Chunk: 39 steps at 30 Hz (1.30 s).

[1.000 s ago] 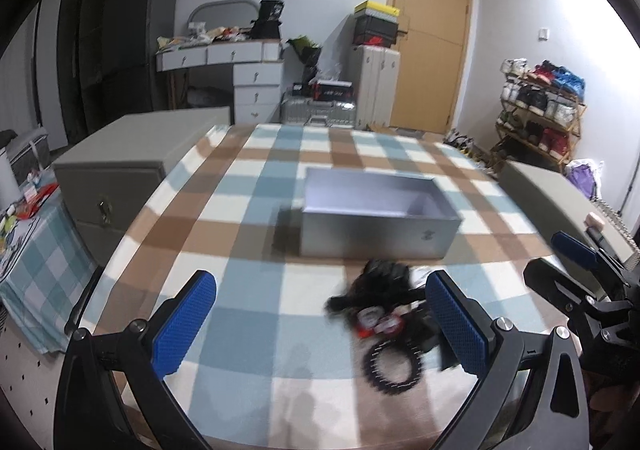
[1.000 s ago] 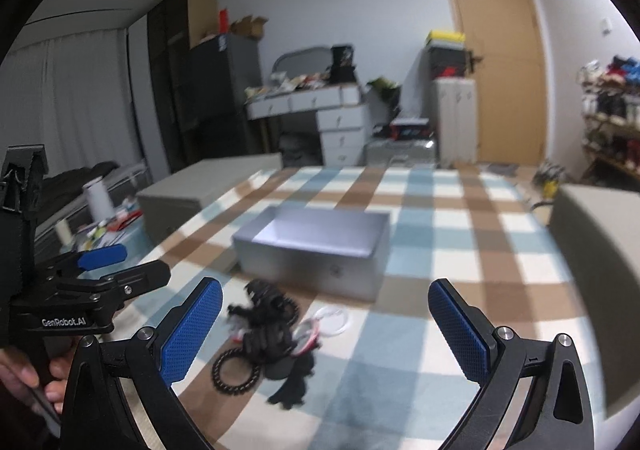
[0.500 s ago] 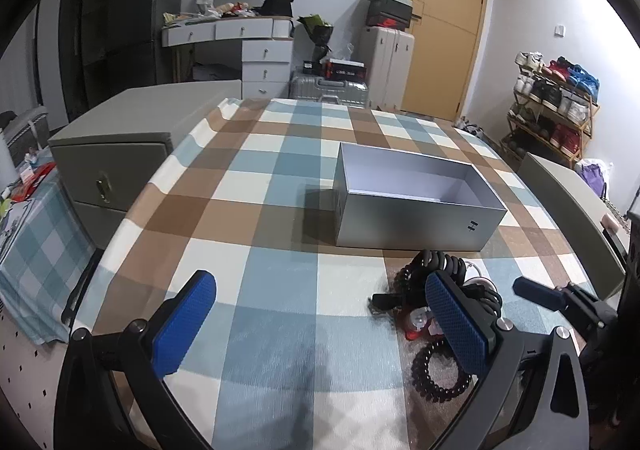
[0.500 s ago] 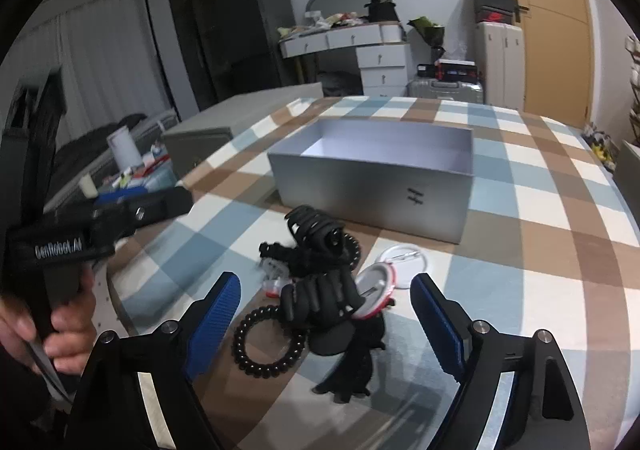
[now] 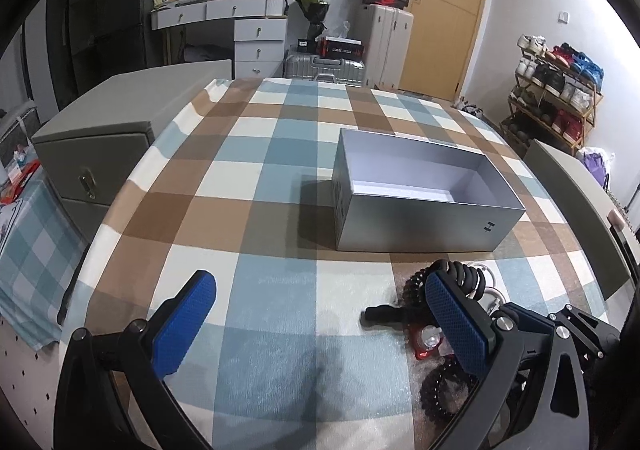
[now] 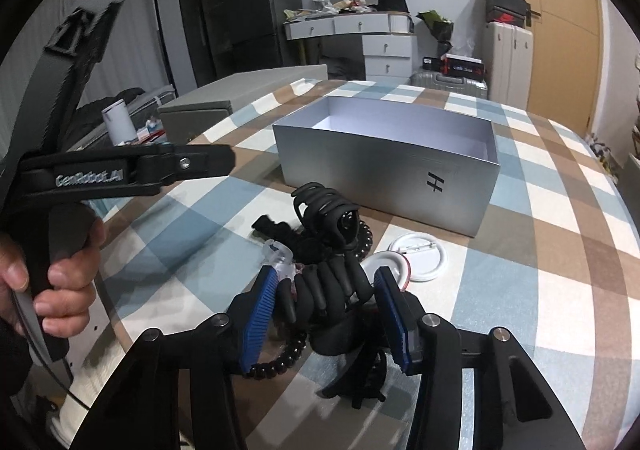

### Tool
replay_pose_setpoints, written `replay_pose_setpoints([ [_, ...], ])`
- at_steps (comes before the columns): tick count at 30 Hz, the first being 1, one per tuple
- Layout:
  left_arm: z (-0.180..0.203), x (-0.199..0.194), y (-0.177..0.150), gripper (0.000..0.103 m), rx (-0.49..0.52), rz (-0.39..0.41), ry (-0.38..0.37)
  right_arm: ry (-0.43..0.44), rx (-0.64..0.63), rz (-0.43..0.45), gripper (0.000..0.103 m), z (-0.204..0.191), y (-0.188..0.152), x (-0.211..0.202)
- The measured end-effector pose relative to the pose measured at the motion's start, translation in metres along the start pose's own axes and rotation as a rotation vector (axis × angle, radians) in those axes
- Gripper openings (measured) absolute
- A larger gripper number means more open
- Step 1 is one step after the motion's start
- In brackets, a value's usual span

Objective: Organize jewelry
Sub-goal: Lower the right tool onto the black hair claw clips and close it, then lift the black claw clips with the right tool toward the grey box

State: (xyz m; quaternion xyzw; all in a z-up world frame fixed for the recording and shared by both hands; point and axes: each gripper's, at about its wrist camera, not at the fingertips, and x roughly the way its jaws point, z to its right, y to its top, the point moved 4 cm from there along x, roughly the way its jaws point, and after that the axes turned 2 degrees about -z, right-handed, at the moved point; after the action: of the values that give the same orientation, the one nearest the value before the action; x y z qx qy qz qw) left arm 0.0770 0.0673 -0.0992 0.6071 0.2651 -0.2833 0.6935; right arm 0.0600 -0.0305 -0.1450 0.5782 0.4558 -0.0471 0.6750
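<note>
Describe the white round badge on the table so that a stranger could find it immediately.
Find the silver box on the checked tablecloth. In front of its marked wall lies a pile of black hair accessories; the white round badge lies flat at the pile's right, showing a metal pin.

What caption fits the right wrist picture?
Right tool closing around a black plastic hair claw near the open silver box.

Right gripper (image 6: 324, 302): lower than before, jaws closing from wide, black hair claw (image 6: 328, 290) now between its pads; left gripper (image 5: 320, 322) shifted left of pile
</note>
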Motion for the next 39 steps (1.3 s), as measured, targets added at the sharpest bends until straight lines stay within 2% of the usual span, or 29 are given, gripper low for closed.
replay_pose_setpoints([
  [7, 0.014, 0.003, 0.006, 0.102, 0.044, -0.019, -0.016, 0.013, 0.013, 0.016, 0.049, 0.002, 0.002, -0.006],
  [17, 0.033, 0.017, 0.013, 0.102, 0.068, -0.088, -0.088, 0.024, 0.031, 0.067, 0.049, 0.015, 0.006, -0.024],
  [21, 0.04, 0.023, 0.014, 0.102, 0.073, -0.119, -0.116, 0.034, 0.08, 0.09, 0.049, 0.031, 0.003, -0.027],
  [26, 0.054, 0.031, 0.01, 0.102, 0.131, -0.172, -0.151, 0.043, 0.16, 0.098, 0.049, 0.055, -0.003, -0.034],
  [34, 0.064, 0.039, 0.007, 0.102, 0.144, -0.219, -0.198, 0.001, 0.197, 0.139, 0.049, 0.078, -0.006, -0.051],
  [36, 0.067, 0.04, 0.007, 0.099, 0.162, -0.223, -0.21, -0.004, 0.2, 0.148, 0.049, 0.08, -0.006, -0.054],
  [39, 0.072, 0.04, 0.006, 0.089, 0.184, -0.235, -0.224, -0.007, 0.206, 0.153, 0.049, 0.082, -0.004, -0.056],
])
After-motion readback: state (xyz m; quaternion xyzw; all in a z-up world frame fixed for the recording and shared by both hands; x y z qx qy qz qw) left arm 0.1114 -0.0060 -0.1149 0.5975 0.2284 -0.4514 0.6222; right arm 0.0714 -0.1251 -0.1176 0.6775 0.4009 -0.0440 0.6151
